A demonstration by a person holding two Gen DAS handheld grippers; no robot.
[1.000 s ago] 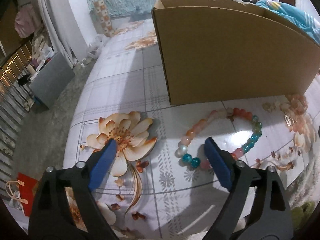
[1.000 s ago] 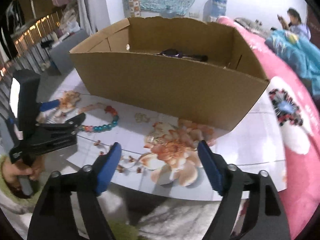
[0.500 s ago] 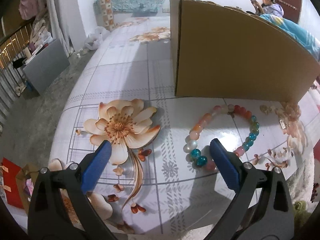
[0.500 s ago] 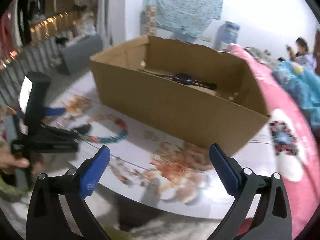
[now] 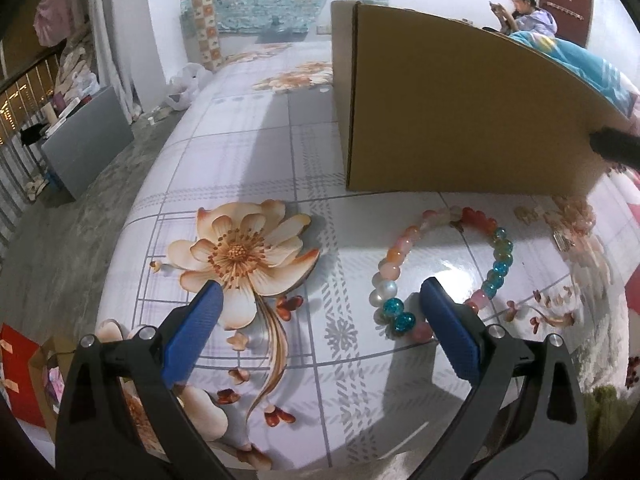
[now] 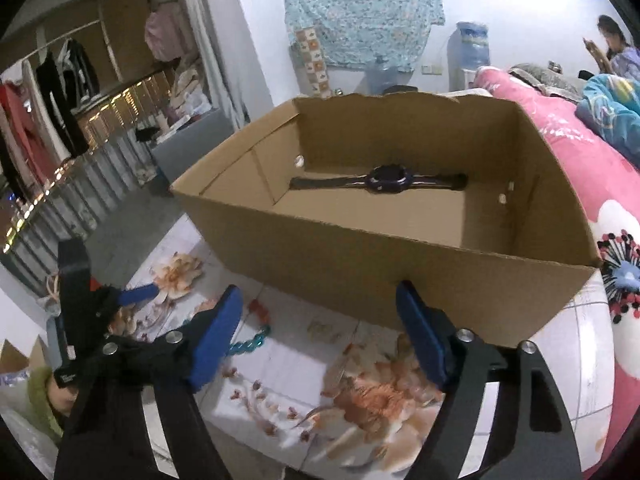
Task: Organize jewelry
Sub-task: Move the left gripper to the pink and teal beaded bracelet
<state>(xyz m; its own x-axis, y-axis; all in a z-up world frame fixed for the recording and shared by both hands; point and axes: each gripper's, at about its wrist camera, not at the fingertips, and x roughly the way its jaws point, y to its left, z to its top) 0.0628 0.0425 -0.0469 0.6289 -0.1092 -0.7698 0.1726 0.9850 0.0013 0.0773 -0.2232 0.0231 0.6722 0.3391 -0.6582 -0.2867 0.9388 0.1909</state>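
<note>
The beaded bracelet [image 5: 440,268], a loop of pink, peach, white and teal glass beads, lies flat on the glossy flower-printed counter [image 5: 280,184], just in front of the open brown cardboard box [image 5: 460,112] and near its left corner. The left tool [image 5: 316,300] hovers low over the counter with its blue-padded fingers spread wide and nothing between them; its right finger sits just at the near edge of the bracelet, over the teal and pink beads, while the left finger is over the printed flower. The right tool [image 6: 320,320] is also spread apart and empty, held higher and facing the box's front wall. Inside the box a dark wristwatch [image 6: 384,179] with a black strap lies along the far wall, so one piece seems already put away. A small pale item [image 5: 562,240] sits on the counter right of the bracelet; what it is cannot be told.

The step in hand looks like the approach to pick up the bracelet. The next move calls for shifting the left tool right so that one run of beads falls between the pads, then lowering and closing gently, since round beads may roll or slip, before lifting over the box wall
</note>
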